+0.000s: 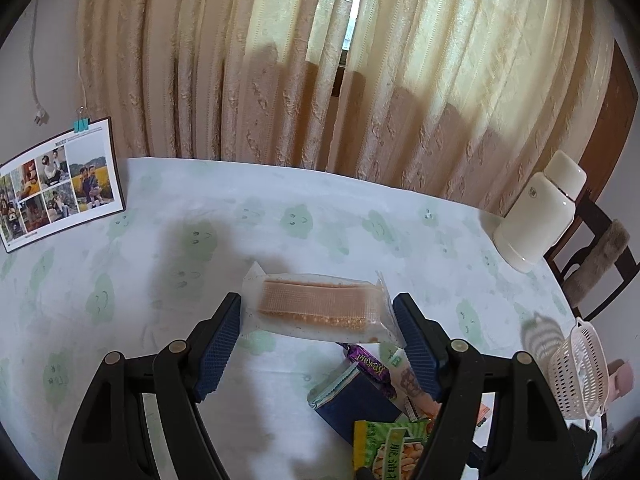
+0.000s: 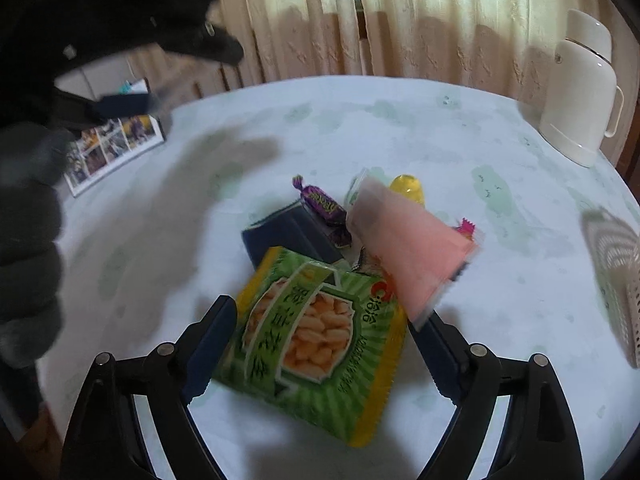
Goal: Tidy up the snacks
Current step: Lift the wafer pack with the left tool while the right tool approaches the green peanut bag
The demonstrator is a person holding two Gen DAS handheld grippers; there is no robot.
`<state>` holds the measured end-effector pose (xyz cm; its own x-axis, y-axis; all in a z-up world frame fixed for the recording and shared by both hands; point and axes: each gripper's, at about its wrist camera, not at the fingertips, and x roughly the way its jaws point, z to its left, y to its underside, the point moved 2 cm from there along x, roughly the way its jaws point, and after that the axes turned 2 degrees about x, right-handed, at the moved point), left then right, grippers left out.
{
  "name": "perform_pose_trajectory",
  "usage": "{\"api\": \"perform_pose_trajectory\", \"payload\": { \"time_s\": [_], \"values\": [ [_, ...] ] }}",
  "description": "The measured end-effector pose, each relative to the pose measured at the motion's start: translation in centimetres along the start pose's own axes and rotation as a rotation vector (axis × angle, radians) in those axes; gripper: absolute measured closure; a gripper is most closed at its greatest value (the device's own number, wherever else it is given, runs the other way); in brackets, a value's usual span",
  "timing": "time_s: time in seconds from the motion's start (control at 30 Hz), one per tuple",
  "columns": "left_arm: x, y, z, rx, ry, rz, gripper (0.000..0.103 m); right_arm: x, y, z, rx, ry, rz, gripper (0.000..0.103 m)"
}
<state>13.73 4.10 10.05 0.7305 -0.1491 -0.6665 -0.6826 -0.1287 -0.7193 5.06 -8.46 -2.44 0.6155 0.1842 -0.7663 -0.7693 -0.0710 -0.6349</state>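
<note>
A clear-wrapped wafer bar (image 1: 320, 312) sits at the centre of the left wrist view, clamped endwise between the left gripper (image 1: 318, 344) pads above the table (image 1: 120, 320). Lower right lies the snack pile, beside a white basket (image 1: 576, 368). In the right wrist view, the right gripper (image 2: 320, 352) spreads open around a green cracker packet (image 2: 316, 344), not gripping. Likely next: carry the wafer to the basket.

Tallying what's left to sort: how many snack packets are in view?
7, maybe more hidden in the pile: clear wafer pack between the left gripper pads; green-yellow bag, pink packet, navy pack, purple candy, yellow jelly, magenta wrapper.
</note>
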Motion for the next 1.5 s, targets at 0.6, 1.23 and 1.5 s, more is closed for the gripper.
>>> {"api": "perform_pose_trajectory", "payload": {
  "time_s": [0.6, 1.23, 1.5],
  "values": [
    [-0.3, -0.1, 0.0, -0.005, 0.008, 0.004, 0.030, -3.4, 1.7, -1.8, -0.007, -0.015, -0.083, 0.080],
    [3.0, 0.6, 2.0, -0.046, -0.027, 0.075, 0.030, -3.3, -1.5, 1.9, -0.343, -0.276, -0.103, 0.025],
    [5.9, 1.7, 3.6, -0.079, -0.015, 0.142, 0.030, 1.3, -1.1, 3.0, -0.567, -0.375, 0.110, 0.024]
  ]
}}
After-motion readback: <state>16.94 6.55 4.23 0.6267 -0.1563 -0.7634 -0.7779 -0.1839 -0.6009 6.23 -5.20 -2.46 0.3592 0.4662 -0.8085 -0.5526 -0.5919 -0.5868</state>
